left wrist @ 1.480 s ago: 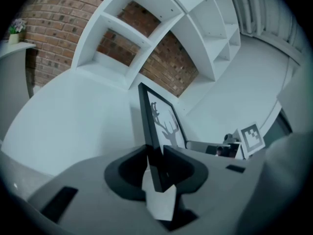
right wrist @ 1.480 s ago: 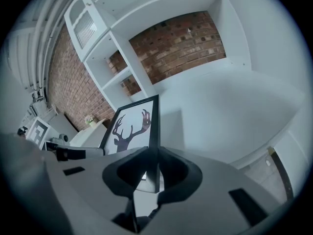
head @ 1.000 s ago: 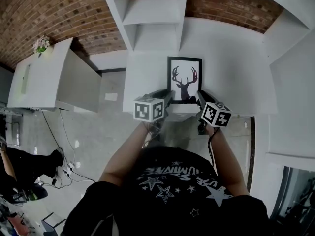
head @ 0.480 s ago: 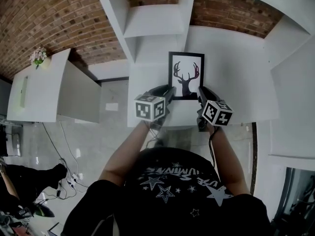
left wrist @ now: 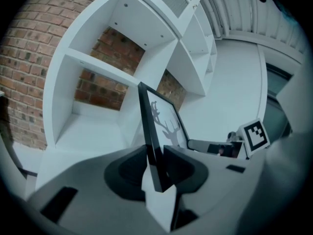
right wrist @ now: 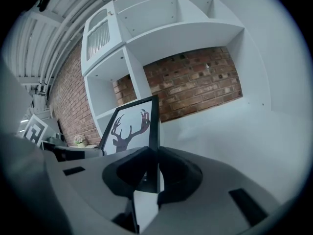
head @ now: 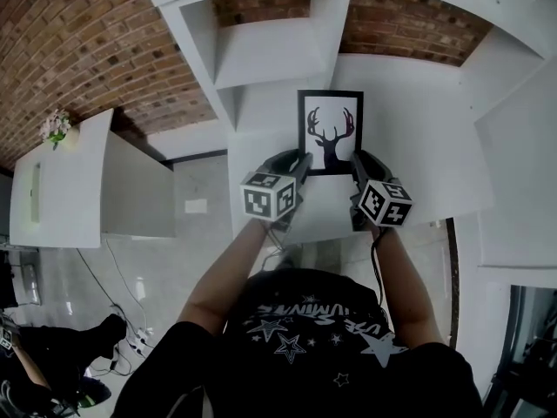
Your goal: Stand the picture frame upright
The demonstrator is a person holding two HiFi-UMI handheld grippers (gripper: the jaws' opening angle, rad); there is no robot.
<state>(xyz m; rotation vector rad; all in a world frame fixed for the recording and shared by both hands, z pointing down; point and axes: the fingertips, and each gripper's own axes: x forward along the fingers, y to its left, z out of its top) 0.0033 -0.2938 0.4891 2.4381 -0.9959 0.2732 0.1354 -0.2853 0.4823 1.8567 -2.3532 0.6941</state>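
Frame [head: 329,131]: stiff, light, probably glazed, so fragile; thin edges could slip. Left gripper [left wrist: 154,163] and right gripper [right wrist: 155,168] each clamp a side edge, low down

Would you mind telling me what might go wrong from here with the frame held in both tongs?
The left tongs and right tongs pinch only the thin side edges of the picture frame; releasing one first may twist it. No back stand shows, so it might topple onto the white shelf once freed.
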